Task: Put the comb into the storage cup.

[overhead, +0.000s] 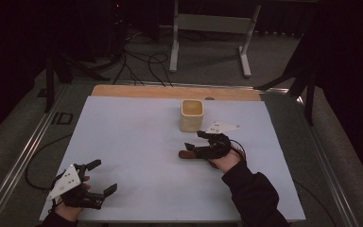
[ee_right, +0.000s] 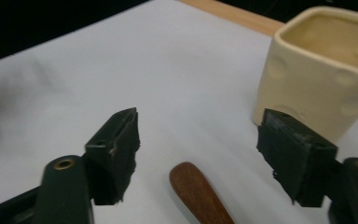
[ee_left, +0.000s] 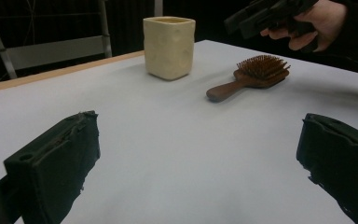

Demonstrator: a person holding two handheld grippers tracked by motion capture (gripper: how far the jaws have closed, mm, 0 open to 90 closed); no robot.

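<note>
A brown wooden hairbrush (ee_left: 256, 74) lies bristles up on the white table, just in front of a cream square cup (overhead: 192, 115). My right gripper (overhead: 194, 140) hangs low over the brush. In the right gripper view its jaws (ee_right: 200, 135) stand apart on either side of the handle's end (ee_right: 198, 193) without touching it, and the cup (ee_right: 317, 70) is close behind the right-hand jaw. My left gripper (overhead: 105, 176) rests near the table's front left corner, open, with nothing between its jaws (ee_left: 196, 158). From there I see the cup (ee_left: 169, 46) and the right gripper (ee_left: 242, 21) above the brush.
The white table surface (overhead: 137, 127) has a wooden strip (overhead: 170, 92) along its far edge. Beyond it on the floor stand a white frame (overhead: 208, 28) and loose cables (overhead: 142, 64). Metal rails (overhead: 23, 151) run along the table's left side.
</note>
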